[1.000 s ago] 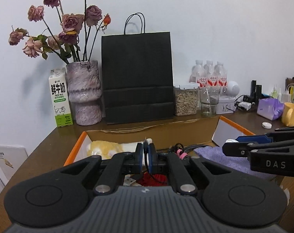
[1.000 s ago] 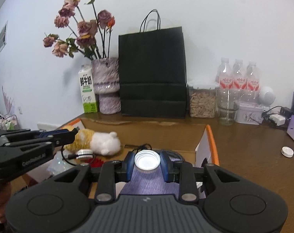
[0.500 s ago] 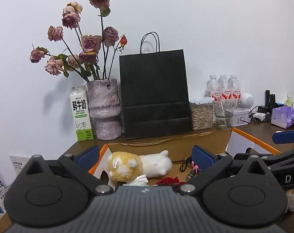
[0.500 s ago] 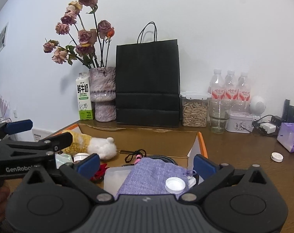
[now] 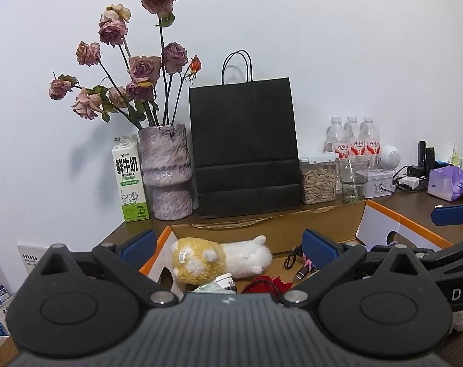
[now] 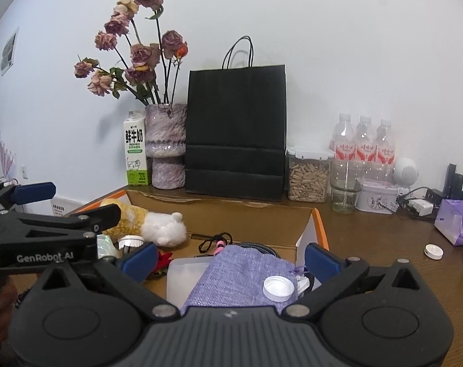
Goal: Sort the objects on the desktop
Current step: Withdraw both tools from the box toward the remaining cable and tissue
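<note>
An open cardboard box with orange rims (image 6: 318, 229) (image 5: 402, 220) holds a yellow-and-white plush toy (image 5: 219, 258) (image 6: 158, 224), a purple cloth pouch (image 6: 240, 275), a black cable with a pink part (image 5: 301, 263) (image 6: 217, 243), a red item (image 5: 266, 284) and a clear plastic container (image 6: 185, 278). A white bottle cap (image 6: 278, 288) lies on the pouch. My left gripper (image 5: 228, 250) is open and empty above the box's left part. My right gripper (image 6: 230, 260) is open and empty above the pouch and cap.
Behind the box stand a milk carton (image 5: 129, 180), a vase of dried roses (image 5: 165, 171), a black paper bag (image 5: 245, 150), a seed jar (image 5: 318, 179), a glass (image 5: 352, 180) and water bottles (image 5: 355, 140). A white cap (image 6: 433, 250) and purple tissue pack (image 6: 457, 223) lie on the table at right.
Both grippers opened and pulled back upward. The right one let go of the white bottle cap, which now lies on the purple pouch. The left one released something into the box.
</note>
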`<state>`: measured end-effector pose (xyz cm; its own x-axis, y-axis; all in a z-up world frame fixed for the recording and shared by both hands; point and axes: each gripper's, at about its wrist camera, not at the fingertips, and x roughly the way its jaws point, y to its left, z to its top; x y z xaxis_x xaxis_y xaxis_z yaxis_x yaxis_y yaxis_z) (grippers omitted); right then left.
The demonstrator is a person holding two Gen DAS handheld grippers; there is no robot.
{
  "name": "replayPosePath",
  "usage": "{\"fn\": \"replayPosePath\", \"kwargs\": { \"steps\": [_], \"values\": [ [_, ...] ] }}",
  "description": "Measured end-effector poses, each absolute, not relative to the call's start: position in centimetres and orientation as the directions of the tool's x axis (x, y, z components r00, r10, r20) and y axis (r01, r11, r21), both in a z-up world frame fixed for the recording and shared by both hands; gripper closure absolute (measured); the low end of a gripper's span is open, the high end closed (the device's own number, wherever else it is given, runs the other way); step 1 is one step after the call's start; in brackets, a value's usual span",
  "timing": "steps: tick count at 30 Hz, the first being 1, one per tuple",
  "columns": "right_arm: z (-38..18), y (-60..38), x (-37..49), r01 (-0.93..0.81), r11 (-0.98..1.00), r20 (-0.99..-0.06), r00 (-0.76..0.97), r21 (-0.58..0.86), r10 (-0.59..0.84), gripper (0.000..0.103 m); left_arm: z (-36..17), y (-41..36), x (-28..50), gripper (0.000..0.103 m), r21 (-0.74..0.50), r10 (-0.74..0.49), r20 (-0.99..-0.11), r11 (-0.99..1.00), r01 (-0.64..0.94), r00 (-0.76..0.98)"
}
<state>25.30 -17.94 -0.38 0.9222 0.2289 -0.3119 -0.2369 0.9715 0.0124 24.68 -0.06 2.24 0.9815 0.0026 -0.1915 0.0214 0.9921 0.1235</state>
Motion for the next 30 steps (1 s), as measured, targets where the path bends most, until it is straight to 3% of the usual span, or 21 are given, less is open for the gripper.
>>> {"fn": "replayPosePath", "kwargs": {
  "steps": [10, 20, 30],
  "values": [
    [0.4, -17.9, 23.4, -0.240, 0.971, -0.273, 0.934, -0.001, 0.231, 0.000, 2.6, 0.4, 22.8, 0.000, 0.102, -0.019, -0.162, 0.994, 0.036, 0.987],
    [1.7, -18.9, 19.5, -0.223, 0.975, -0.318, 0.924, 0.008, 0.214, 0.000, 4.0, 2.7, 19.7, 0.000, 0.062, -0.021, -0.181, 0.998, 0.033, 0.983],
    [-0.5, -21.2, 16.3, -0.167, 0.986, -0.418, 0.896, -0.001, 0.151, 0.000, 2.7, 7.2, 17.2, 0.000, 0.073, 0.037, -0.294, 0.997, -0.017, 0.955]
  ]
}}
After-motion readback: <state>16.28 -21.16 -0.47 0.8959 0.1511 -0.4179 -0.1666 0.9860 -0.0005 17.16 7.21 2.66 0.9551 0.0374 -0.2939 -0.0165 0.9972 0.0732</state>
